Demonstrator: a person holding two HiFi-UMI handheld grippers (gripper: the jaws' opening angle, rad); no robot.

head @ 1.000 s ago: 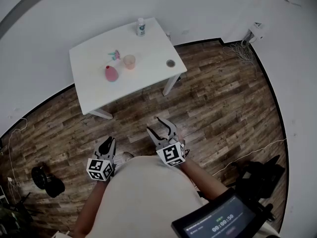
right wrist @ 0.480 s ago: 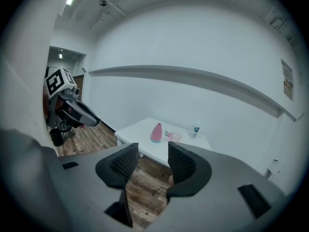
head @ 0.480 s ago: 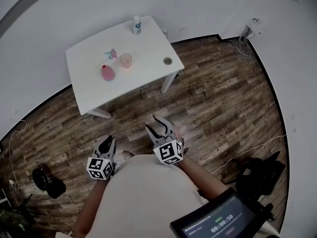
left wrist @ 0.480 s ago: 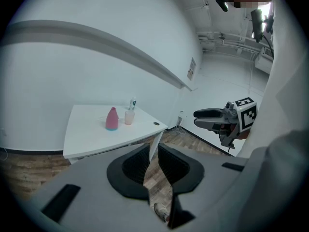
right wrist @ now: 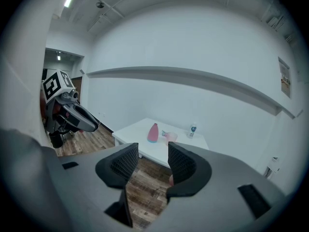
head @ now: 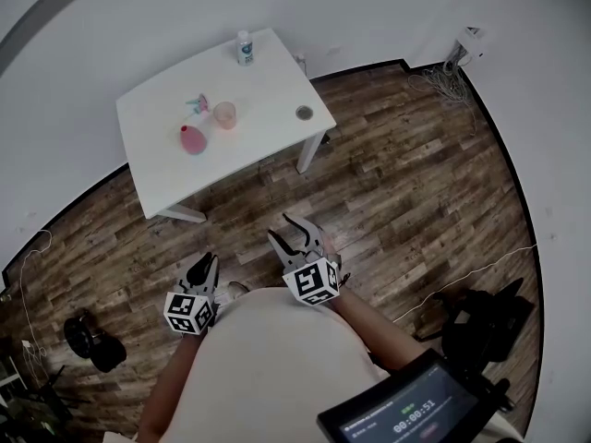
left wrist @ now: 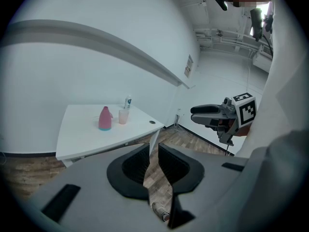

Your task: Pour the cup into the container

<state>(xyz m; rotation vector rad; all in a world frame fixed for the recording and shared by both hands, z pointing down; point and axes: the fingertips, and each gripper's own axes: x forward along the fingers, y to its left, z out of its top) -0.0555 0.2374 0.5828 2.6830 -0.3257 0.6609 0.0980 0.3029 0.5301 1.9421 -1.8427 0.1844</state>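
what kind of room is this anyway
Probably a bare test or recording room, not a home: plain white walls, a wood-plank floor, one white table with few small items, loose cables by the wall and a timer screen.

matt white table (head: 268, 86), wood-plank floor (head: 406, 183)

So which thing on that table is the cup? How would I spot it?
Find the white table by the wall. Near its middle stands a pink bottle-shaped container, and the cup is beside it. The cup is shorter, paler pink and open-topped, while its neighbour narrows to a neck.
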